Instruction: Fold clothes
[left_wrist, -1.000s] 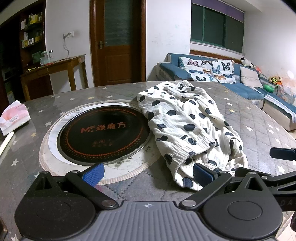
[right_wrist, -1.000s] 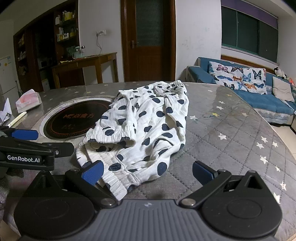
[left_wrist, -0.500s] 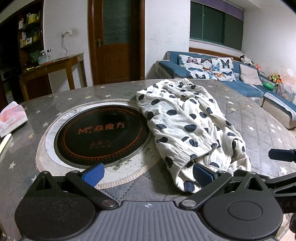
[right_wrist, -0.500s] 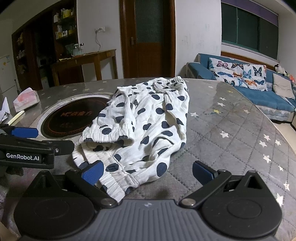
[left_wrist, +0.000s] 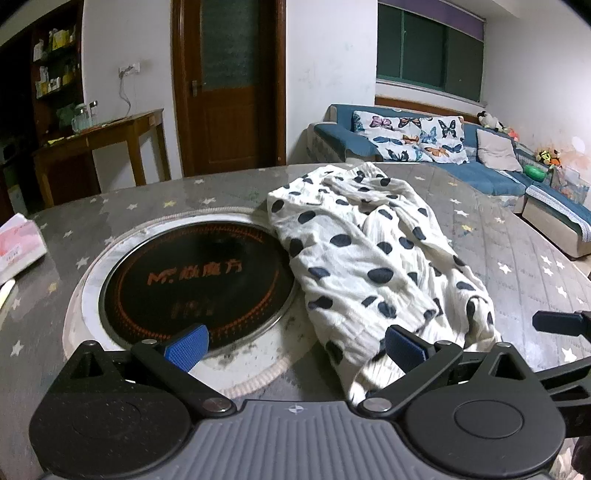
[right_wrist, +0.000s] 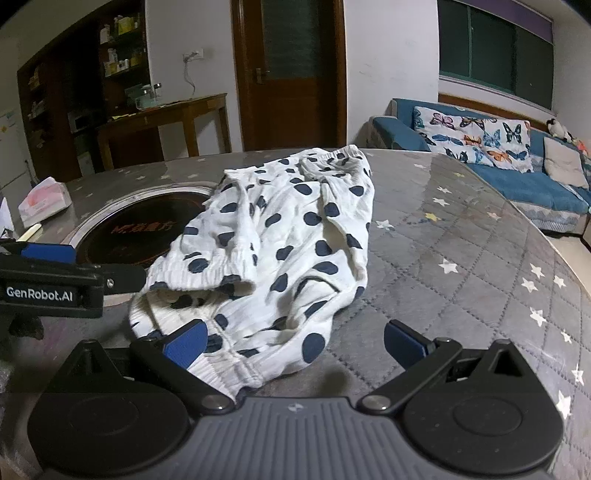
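- White crinkled cotton with dark navy dots: the polka-dot pants (right_wrist: 280, 251) lie rumpled on the round table (right_wrist: 461, 258), partly overlapping the rim of the inset black glass induction cooktop (left_wrist: 195, 280).
- The garment looks roughly doubled lengthwise, with the elastic waistband bunched at the far end and the ribbed, gathered cuffs nearest the grippers; one cuff gapes open, showing its inside.
- The left gripper (left_wrist: 295, 341) has its jaws spread wide and holds nothing; its blue ridged right pad (left_wrist: 402, 345) sits just at the near cuff.
- The right gripper (right_wrist: 293, 338) is likewise wide open and empty, its left pad (right_wrist: 184, 341) over the near hem, the other above bare table.
- Judging by this, the step in hand is the approach to the cuff end, before any grasp; folding proper seems not yet begun.
- The next move likely calls for each gripper to pinch a cuff corner, catching both layers, then carry that end toward the waistband.
- The tabletop is grey, quilted in diamonds with printed stars under a glossy cover, so the cloth may slide when pulled.
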